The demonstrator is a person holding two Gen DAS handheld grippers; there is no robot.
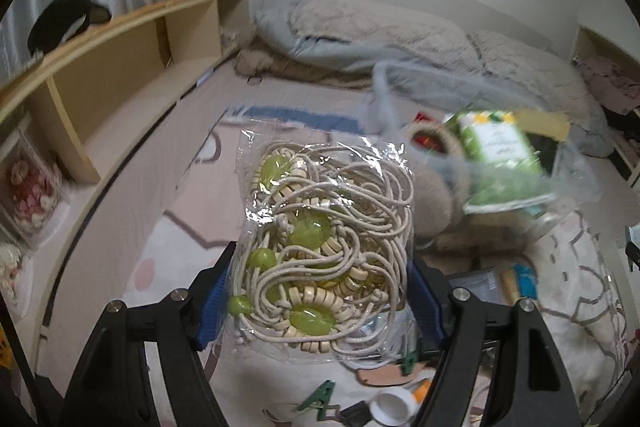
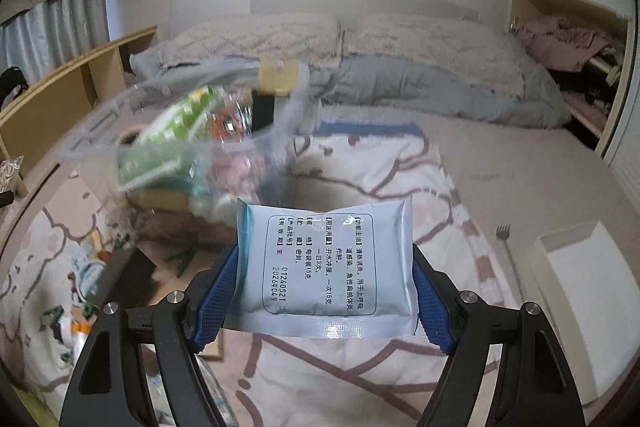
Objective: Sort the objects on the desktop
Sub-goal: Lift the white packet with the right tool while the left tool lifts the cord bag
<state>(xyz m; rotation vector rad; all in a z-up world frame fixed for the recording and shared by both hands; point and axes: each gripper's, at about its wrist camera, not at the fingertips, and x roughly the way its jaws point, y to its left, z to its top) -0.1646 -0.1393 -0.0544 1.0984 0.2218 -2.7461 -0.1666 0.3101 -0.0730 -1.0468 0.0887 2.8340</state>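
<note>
My left gripper (image 1: pixel 322 273) is shut on a clear plastic bag of cream cord and green beads (image 1: pixel 320 243), held up above the bed. My right gripper (image 2: pixel 324 279) is shut on a pale blue printed sachet (image 2: pixel 326 261), its blue pads pressing both side edges. A clear plastic bin (image 1: pixel 516 163) holding a green box (image 1: pixel 500 155) and other packets sits ahead to the right in the left wrist view. The same clear plastic bin (image 2: pixel 168 131) appears blurred at upper left in the right wrist view.
Green clothespins (image 1: pixel 320 397), a white cap (image 1: pixel 390 409) and small clutter lie on the patterned blanket (image 1: pixel 180 239) below. A wooden shelf (image 1: pixel 120 67) runs along the left. Pillows and a grey duvet (image 2: pixel 420 87) lie at the back. A white box (image 2: pixel 576 267) is at right.
</note>
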